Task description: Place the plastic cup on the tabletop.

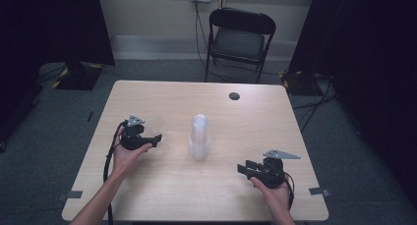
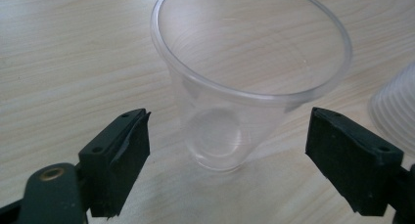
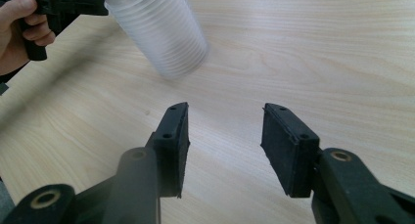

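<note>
The left tool (image 2: 227,136) stands wide, its pads clear of the single clear cup (image 2: 244,82) upright on the surface (image 1: 162,185); pulling back carelessly could tip this light cup. The right tool (image 3: 225,145) is half open, empty, near the cup stack (image 1: 199,136)

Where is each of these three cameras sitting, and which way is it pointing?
High view: above the person's side, looking forward and down on the table; forearms, both hands, left claw and right claw show.
Left gripper view: on the left claw, looking at a clear cup standing between its open jaws.
Right gripper view: on the right claw, looking over bare wood toward the cup stack.
Shared: all three views show the cup stack.
</note>
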The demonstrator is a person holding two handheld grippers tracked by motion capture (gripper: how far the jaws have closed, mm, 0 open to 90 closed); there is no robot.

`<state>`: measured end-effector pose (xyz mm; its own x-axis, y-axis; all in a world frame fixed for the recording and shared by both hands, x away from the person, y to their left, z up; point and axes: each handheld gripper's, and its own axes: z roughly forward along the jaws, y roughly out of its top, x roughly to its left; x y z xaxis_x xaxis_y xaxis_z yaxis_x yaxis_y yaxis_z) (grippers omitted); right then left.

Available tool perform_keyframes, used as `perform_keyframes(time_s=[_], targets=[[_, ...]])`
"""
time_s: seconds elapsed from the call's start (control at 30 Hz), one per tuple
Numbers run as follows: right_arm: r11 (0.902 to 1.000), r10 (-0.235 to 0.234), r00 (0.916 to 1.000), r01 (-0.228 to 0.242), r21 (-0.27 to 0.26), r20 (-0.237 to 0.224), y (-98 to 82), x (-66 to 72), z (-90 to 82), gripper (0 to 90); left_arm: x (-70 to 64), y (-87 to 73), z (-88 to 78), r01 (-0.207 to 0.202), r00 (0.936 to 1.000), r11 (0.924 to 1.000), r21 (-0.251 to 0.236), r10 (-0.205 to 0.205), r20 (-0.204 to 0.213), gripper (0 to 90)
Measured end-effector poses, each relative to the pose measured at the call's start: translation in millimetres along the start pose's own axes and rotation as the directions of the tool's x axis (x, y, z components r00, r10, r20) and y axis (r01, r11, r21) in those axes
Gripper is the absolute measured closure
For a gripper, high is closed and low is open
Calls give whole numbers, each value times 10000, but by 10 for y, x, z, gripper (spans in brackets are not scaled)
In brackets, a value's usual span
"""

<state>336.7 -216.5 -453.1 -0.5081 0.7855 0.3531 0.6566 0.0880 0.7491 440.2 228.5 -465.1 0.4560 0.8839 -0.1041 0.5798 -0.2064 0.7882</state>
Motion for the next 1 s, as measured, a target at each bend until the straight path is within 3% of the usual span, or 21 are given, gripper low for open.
perform_keyframes(time_s=[0.43, 0.6, 0.87, 1.0], targets=[[10000, 9, 10000, -9, -43, 36, 0, -12, -16, 529, -20, -71, -183, -236, 9997, 9989, -404, 234, -52, 190], [9999, 21, 10000, -20, -99, 58, 4, -17, -27, 529, -70, -70, -251, -396, 9987, 9978, -532, 411, 286, 224], [9999, 27, 9999, -24, -144, 149, 5, -43, -48, 529, -178, -91, -395, -948, 9954, 9929, -724, 958, 101, 253], [9998, 73, 9998, -70, -172, 184, 8, -57, -53, 529, -223, -127, -464, -952, 9941, 9943, -478, 975, 476, 256]])
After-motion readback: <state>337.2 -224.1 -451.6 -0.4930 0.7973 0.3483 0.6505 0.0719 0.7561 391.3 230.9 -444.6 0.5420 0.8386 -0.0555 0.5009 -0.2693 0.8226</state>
